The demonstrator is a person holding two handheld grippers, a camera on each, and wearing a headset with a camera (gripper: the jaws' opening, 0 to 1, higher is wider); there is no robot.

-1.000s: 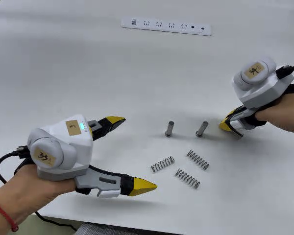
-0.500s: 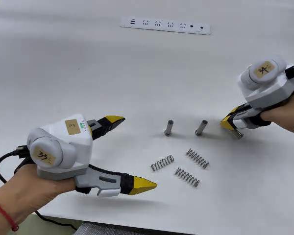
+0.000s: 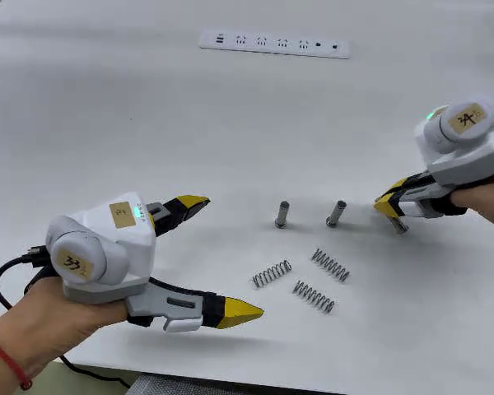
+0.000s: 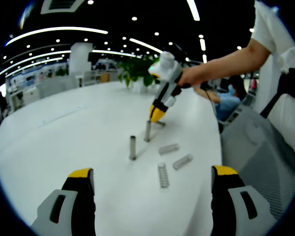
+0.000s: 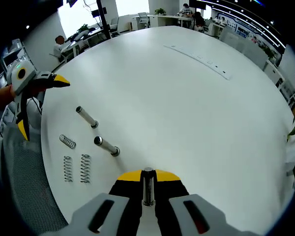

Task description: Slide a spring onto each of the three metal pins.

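One pin [image 3: 400, 225] pinched in the right gripper [image 3: 393, 211], left gripper [image 3: 226, 255] wide open by the table [image 3: 329, 374] edge
Head view: two pins [image 3: 282, 214] upright, three springs [image 3: 313, 297] lying just in front, bare top beyond. Left gripper view: pins framed between spread jaws. Right gripper view: open table ahead

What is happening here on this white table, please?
A person works with a gripper in each hand. The right gripper is shut on one short grey metal pin. Two more metal pins stand upright on the white table. Three coiled steel springs lie loose beside them, none on a pin yet. The left gripper is open and holds nothing.
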